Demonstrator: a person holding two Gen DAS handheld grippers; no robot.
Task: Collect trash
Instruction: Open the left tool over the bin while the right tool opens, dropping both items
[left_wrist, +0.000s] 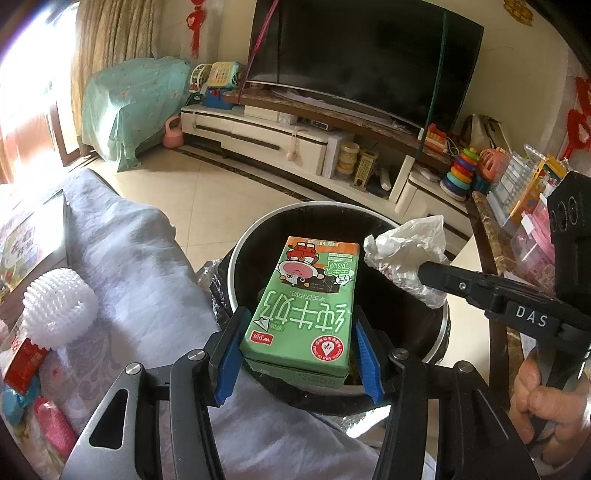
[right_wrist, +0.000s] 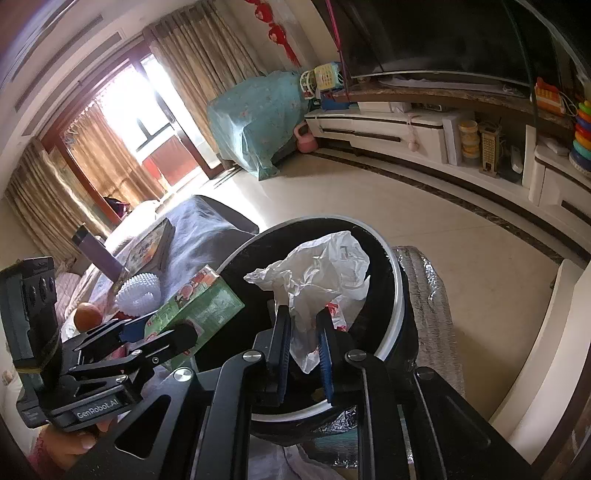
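Observation:
My left gripper is shut on a green milk carton and holds it over the open black trash bin. My right gripper is shut on a crumpled white plastic wrapper above the same bin. In the left wrist view the right gripper reaches in from the right with the wrapper. In the right wrist view the left gripper shows at the left with the carton.
A sofa with a grey cover lies left of the bin, bearing a white spiky ball and a red box. A marble table edge is at the right. A TV cabinet stands beyond open floor.

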